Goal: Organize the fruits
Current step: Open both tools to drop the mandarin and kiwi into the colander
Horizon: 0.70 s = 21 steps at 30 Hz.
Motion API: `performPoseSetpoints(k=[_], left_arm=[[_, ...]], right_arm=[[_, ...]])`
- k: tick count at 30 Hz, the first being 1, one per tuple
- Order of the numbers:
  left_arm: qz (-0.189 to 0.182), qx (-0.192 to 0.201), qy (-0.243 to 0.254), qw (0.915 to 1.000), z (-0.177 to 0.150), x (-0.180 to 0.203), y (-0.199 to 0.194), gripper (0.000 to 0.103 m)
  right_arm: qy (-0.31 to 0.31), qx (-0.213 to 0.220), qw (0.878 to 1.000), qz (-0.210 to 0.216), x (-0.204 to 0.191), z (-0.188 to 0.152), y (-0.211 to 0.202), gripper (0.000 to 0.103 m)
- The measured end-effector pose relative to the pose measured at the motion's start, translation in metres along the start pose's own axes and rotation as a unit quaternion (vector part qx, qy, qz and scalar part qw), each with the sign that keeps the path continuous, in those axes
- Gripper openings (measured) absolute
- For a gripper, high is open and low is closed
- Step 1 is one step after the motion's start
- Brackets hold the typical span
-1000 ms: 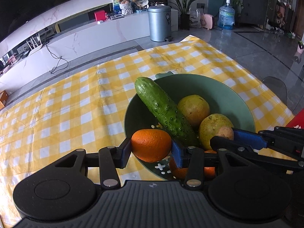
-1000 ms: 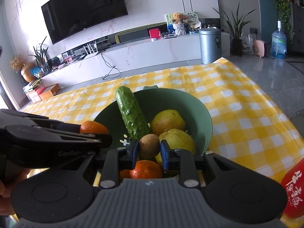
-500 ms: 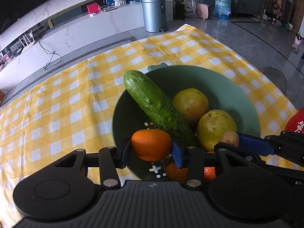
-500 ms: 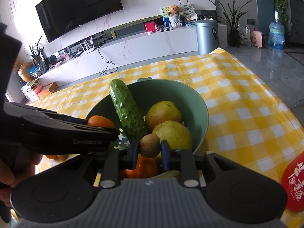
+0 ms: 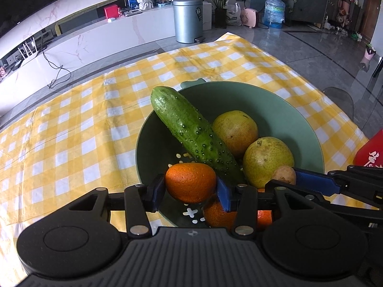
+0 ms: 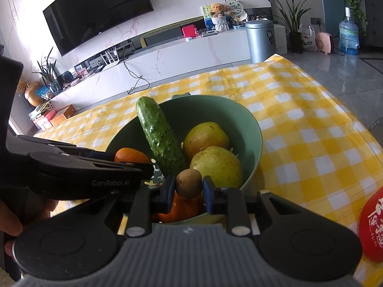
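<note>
A green bowl [image 5: 282, 110] [image 6: 253, 129] on the yellow checked cloth holds a cucumber [image 5: 194, 134] [image 6: 158, 138], two pears [image 5: 235, 131] [image 5: 267, 160] and an orange [image 5: 216, 214] at its bottom. My left gripper [image 5: 190, 189] is shut on an orange [image 5: 190, 181] just above the bowl's near left side. My right gripper [image 6: 188, 186] is shut on a small brown kiwi [image 6: 189, 183] above the bowl's near rim; the kiwi also shows in the left wrist view [image 5: 283, 174].
A red round object [image 6: 373, 224] lies on the cloth at the right, also seen in the left wrist view [image 5: 369, 153]. The table edge runs behind the bowl, with a grey bin [image 5: 188, 20] and a white TV bench beyond.
Both grippers have moved forward over the bowl with their fruit still held. The bowl now looks larger and nearer.
</note>
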<state>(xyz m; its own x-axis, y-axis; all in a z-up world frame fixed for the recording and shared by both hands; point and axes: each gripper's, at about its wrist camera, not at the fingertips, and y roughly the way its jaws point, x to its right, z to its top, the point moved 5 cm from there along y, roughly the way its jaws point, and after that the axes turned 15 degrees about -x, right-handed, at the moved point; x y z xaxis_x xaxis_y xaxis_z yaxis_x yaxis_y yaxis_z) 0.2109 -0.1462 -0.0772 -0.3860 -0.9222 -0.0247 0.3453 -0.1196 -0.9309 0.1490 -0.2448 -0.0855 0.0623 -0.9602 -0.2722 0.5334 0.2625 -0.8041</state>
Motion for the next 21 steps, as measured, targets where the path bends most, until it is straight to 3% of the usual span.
performPoseSetpoints(k=[8,18,21], left_arm=[[-0.052,0.021,-0.004,0.9984,-0.006,-0.010,-0.004,0.056],[-0.119,0.044,-0.027,0.9915,-0.010,-0.026,-0.008,0.057],[-0.133,0.052,-0.026,0.9894,-0.010,-0.027,-0.011,0.066]], right_arm=[[0.007,0.016,1.000,-0.014,0.000,0.000,-0.004,0.035],[-0.003,0.025,0.998,-0.052,-0.007,-0.001,-0.002,0.041],[-0.016,0.027,0.998,-0.063,-0.012,-0.001,0.000,0.047]])
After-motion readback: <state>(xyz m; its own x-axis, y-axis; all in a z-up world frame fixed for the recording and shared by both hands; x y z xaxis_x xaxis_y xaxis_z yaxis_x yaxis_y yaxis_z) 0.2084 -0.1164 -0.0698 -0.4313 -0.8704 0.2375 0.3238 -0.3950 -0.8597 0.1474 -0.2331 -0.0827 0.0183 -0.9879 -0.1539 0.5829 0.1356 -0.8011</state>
